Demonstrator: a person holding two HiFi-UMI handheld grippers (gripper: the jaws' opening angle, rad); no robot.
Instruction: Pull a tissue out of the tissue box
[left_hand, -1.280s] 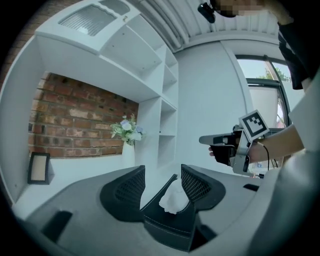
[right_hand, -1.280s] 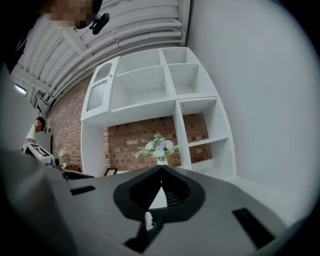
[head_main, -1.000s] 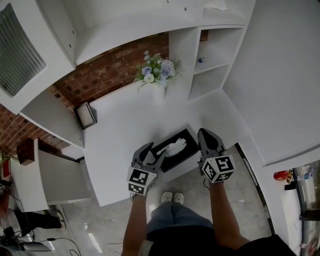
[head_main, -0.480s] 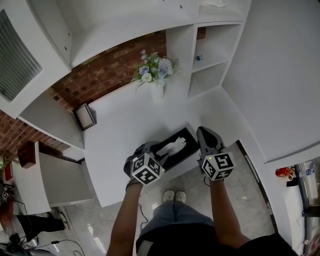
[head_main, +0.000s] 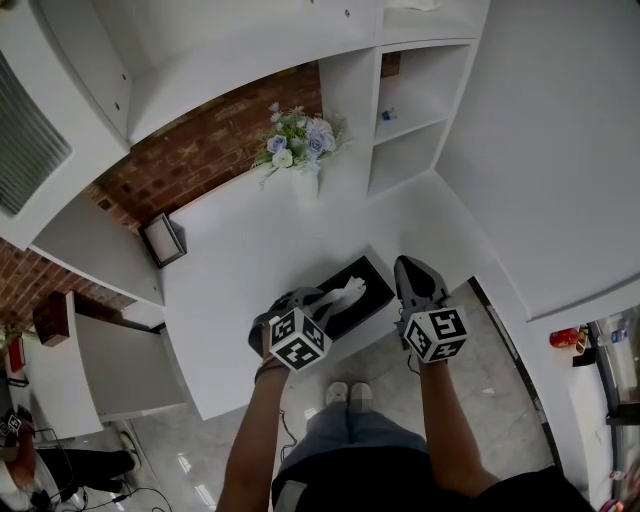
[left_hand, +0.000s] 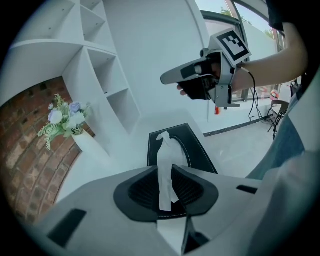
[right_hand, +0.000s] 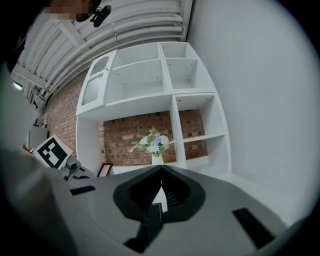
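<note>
Since a moment ago, the left gripper (left_hand: 165, 175) has closed on the tissue (left_hand: 164, 155) and turned toward the right side; before, its jaws stood open around the white tuft. Now the jaws are pressed together on the tissue, which is pulled into a long narrow strip. The strip's far end comes out of the slot in the top of the tissue box (left_hand: 192, 150), and its near end hangs a little past the jaws. Its long axis runs from the box straight to the gripper.

The black box lies flat on the white table (head_main: 250, 250), near the front edge. In the head view its long axis goes from lower left to upper right.

The right gripper (right_hand: 160, 172) is held beside the box, its jaws together at the tips with nothing between them.

Each gripper carries a cube (head_main: 297, 340) with black-and-white square patterns, not letters.
</note>
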